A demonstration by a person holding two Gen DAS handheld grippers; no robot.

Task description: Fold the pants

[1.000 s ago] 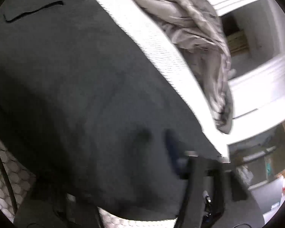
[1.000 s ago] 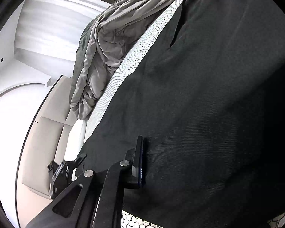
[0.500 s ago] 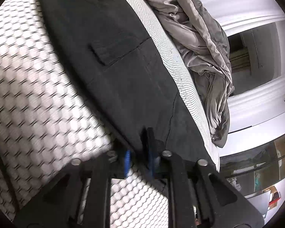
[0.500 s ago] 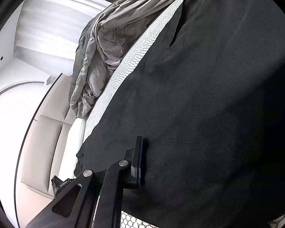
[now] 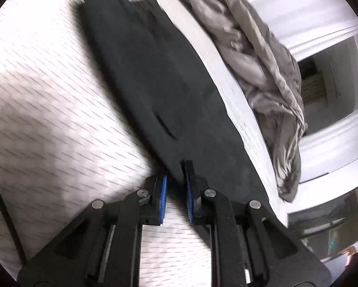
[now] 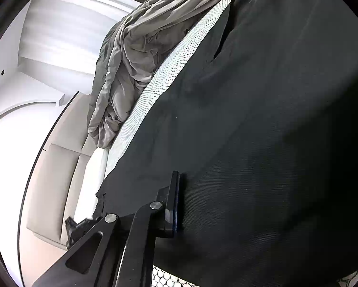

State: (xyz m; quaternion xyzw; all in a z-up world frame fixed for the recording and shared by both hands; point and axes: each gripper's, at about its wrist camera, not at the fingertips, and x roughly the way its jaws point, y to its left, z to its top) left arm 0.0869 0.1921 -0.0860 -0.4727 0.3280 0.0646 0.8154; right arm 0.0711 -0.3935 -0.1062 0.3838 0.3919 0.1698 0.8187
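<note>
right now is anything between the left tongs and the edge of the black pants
Nothing visible. The left tongs sit right at the near edge of the black pants, jaws just closing with that edge between the blue pads. The grey blanket lies beyond the pants.

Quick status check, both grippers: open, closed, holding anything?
Left gripper: jaws just closing, edge of the black pants between them, pads not clamped.
Right gripper: shut on the pants.
</note>
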